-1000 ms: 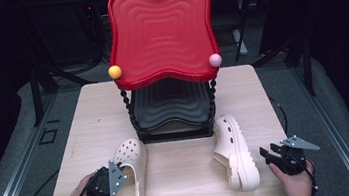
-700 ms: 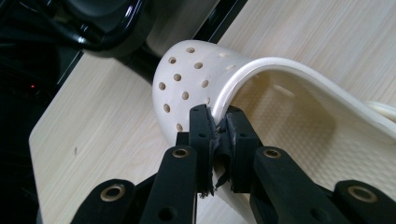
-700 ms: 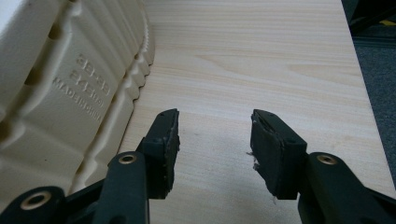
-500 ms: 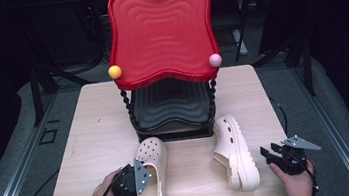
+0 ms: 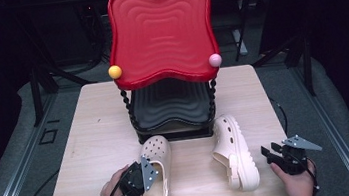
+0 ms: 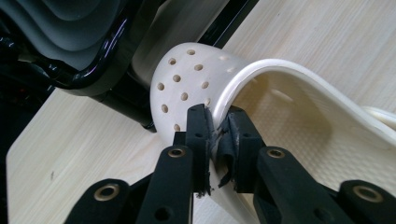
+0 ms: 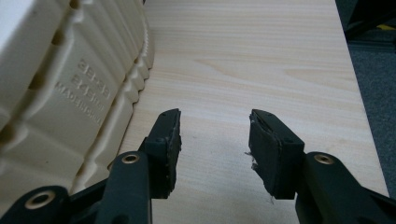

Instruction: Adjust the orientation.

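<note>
Moved since earlier: the left clog (image 5: 155, 176) and the left gripper (image 5: 139, 178) pinching it have slid across the table (image 5: 91, 133) toward the middle, and the toe now lies just before the black lower shelf (image 5: 171, 109) of the red-topped stand (image 5: 160, 34); the right clog (image 5: 234, 152) and right gripper (image 5: 276, 155) lie as they did.
Left gripper: its jaws pinch the side wall of the left clog at the rim of the foot opening, the pads on either side of the wall; they have just been easing apart a little, with the wall between them.
Right gripper: jaws spread with nothing between them, just beside the ribbed sole of the right clog (image 7: 70, 88); they have just narrowed slightly.
Handling: likely light moulded foam, soft enough to flex at the rim, so a pinch may bend the wall; it looks neither fragile nor slippery.
Best hold: the rim wall beside the opening, or the heel strap.
Left clog axis: long axis runs away from the person, perforated toe (image 6: 187, 84) toward the stand, heel at the near edge, sole down.
Right clog axis: tipped on its side, toe toward the stand and angled slightly left, sole facing the right gripper.
</note>
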`<state>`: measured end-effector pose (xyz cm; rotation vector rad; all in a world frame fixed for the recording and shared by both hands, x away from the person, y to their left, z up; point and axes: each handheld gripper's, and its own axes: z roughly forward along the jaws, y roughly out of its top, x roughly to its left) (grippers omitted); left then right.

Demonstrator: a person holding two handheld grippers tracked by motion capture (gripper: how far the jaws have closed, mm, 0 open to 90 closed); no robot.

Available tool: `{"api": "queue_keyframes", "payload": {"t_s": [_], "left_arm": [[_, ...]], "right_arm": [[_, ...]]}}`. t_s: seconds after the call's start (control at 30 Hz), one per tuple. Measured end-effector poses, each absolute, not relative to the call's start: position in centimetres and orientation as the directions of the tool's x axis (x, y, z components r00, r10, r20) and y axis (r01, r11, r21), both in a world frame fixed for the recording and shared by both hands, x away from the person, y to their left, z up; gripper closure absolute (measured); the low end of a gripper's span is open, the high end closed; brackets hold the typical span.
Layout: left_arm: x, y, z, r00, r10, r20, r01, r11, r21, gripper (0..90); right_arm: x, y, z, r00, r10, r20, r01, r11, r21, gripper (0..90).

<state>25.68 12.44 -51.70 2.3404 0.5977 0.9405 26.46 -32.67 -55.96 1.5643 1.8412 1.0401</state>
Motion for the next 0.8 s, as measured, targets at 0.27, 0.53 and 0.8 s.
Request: {"api": "queue_keyframes", "payload": {"t_s": [0.27, 0.53, 0.8], "left_arm": [[24.8, 14.1, -50.3, 0.673, 0.623, 0.398, 0.206, -0.675, 0.709, 70.0], [23.4, 19.6, -51.0, 0.645, 0.717, 0.265, 0.290, -0.550, 0.784, 64.3], [25.0, 22.7, -52.4, 0.583, 0.806, 0.105, 0.400, -0.397, 0.826, 61.0]], "right_arm": [[26.1, -32.1, -54.9, -0.240, 0.970, 0.043, 0.554, 0.100, 0.826, 75.6], [24.4, -29.7, -51.4, -0.345, 0.938, 0.030, 0.441, 0.134, 0.888, 85.4], [23.5, -26.1, -49.9, -0.448, 0.894, -0.012, 0.360, 0.193, 0.913, 86.7]]}}
